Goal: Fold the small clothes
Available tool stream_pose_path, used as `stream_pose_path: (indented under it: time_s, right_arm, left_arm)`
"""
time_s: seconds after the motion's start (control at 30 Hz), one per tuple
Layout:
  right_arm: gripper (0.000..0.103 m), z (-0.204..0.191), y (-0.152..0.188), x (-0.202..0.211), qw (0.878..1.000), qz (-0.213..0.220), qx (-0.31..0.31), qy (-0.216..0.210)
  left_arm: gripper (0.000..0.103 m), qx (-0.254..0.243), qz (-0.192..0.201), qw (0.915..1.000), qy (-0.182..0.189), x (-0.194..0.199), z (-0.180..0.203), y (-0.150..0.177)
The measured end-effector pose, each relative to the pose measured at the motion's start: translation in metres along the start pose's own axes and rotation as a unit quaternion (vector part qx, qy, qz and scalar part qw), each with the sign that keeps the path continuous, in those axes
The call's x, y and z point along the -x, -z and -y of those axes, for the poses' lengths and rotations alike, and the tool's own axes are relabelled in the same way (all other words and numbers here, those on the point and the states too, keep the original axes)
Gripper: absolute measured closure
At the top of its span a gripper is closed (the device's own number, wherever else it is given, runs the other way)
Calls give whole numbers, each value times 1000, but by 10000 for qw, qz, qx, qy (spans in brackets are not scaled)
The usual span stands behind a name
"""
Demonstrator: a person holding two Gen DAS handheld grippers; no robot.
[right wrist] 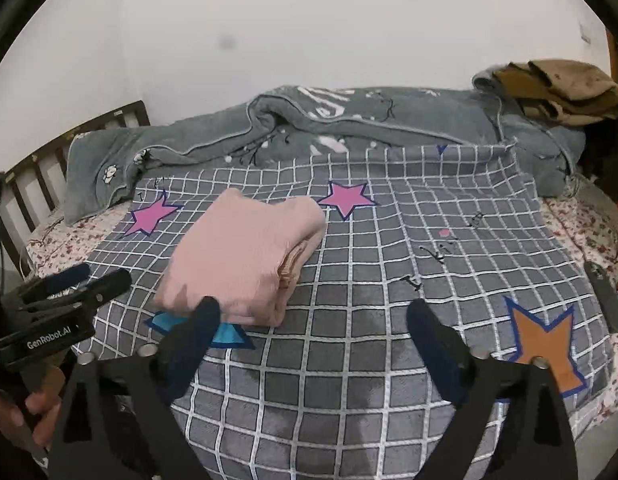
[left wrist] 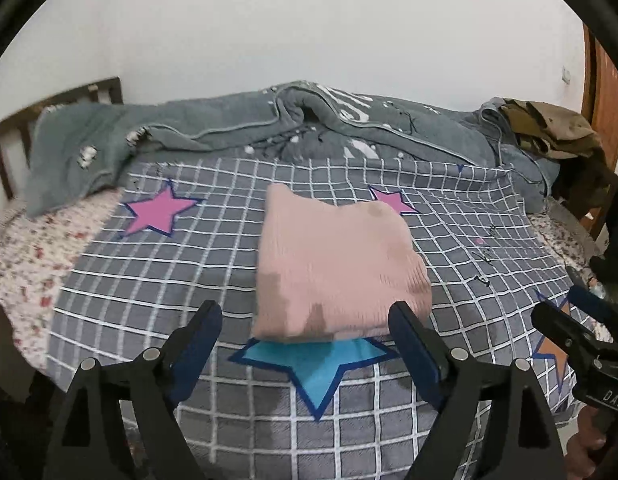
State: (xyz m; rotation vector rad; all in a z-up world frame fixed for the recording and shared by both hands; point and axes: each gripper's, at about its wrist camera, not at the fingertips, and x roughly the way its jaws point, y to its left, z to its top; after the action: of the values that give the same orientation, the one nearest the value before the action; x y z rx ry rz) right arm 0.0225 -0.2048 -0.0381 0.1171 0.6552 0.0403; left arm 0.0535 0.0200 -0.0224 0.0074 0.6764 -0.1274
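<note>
Bed setup: grey checked blanket [left wrist: 237, 280] with cartoon stars spread over a floral sheet [left wrist: 25, 248], plain white wall behind, wooden headboard [right wrist: 33, 176] peeking in at the left edge of both views.
Background clutter: rumpled grey-green quilt [left wrist: 213, 128] runs along the top of the blanket, and a brown-olive heap of clothes [right wrist: 557, 88] sits in the upper right. Not touching either of those.
Where the thing is: pink knit garment [left wrist: 333, 264] sits folded into a chunky packet, dead centre in my left view and left of centre in my right view, its near edge lying over the blue star [left wrist: 313, 368].
My left claw [left wrist: 305, 320]: spread wide, nothing between the fingers, hanging just short of the packet's near edge.
My right claw [right wrist: 313, 320]: also spread wide and empty, over bare blanket to the right of the packet, its left finger overlapping the packet's near corner in the picture. Can't tell if it actually brushes the fabric.
How it'll handle (my guess): soft, light, floppy knit. Zero stiffness, so the layers will slide and the fold will sag open if I lift from one point. Not fragile, not slippery, a bit grippy against the fleecy blanket.
Where I'd grab: the stacked ribbed edges [right wrist: 289, 268] showing on the packet's right side in my right view, pinching through all the layers at once, with the other claw on the opposite near corner.
Progress guess: looks basically folded, probably just needs a tidy or moving aside.
</note>
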Motion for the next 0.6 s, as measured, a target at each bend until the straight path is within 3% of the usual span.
stream_pose_path:
  time_s: [0.27,0.6]
  right_arm:
    - [7,1,4,26,9999,-71,42,71]
    - [7,3,8,50,9998,60,75,182]
  left_arm:
    - [18,42,66,9999,-88,35,3,2]
    - [18,10,167,9998,-56,50,10,3]
